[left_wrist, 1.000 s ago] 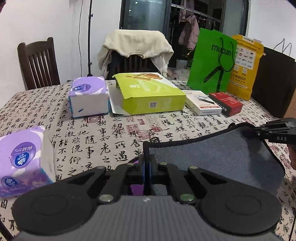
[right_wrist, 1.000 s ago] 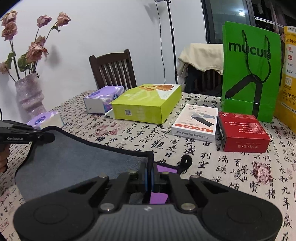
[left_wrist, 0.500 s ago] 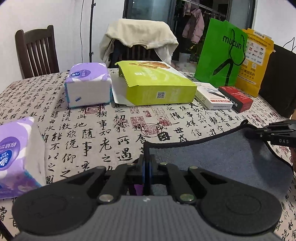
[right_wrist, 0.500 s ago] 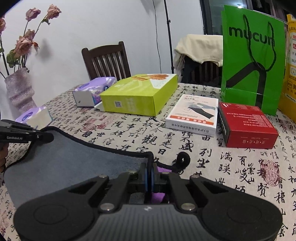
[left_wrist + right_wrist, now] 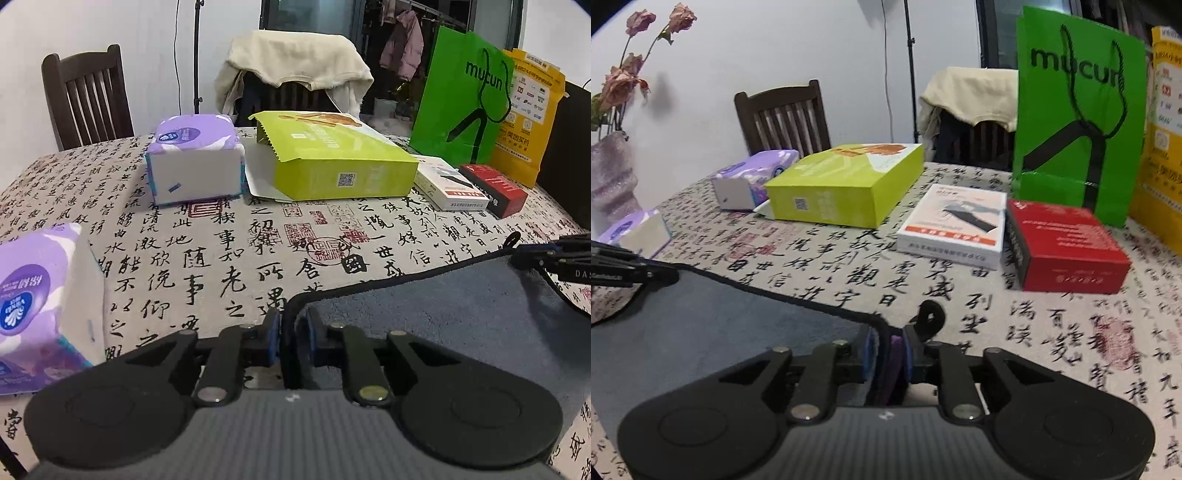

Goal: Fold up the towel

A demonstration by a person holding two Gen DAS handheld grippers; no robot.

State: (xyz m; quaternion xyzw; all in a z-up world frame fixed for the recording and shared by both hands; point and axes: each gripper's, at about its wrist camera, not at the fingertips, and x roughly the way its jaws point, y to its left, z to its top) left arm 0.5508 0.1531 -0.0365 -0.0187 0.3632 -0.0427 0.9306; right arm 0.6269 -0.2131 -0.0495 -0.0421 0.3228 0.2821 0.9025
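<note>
A grey-blue towel (image 5: 461,306) with a black hem lies on the calligraphy tablecloth, stretched between my two grippers. My left gripper (image 5: 290,332) is shut on its left corner, low near the table. My right gripper (image 5: 888,345) is shut on the other corner, where a purple underside and a black hanging loop (image 5: 931,317) show. The towel also shows in the right wrist view (image 5: 701,325). The right gripper's tip shows at the right edge of the left wrist view (image 5: 554,258); the left gripper's tip shows at the left edge of the right wrist view (image 5: 628,271).
Two purple tissue packs (image 5: 195,158) (image 5: 40,302), a lime-green box (image 5: 332,158), a white box (image 5: 956,229) and a red box (image 5: 1067,247) stand beyond the towel. A green bag (image 5: 1075,110), a yellow bag (image 5: 524,114), chairs and a vase (image 5: 609,177) ring the table.
Both grippers have moved forward and down toward the table with the towel corners held. The towel edge now lies lower and flatter.
</note>
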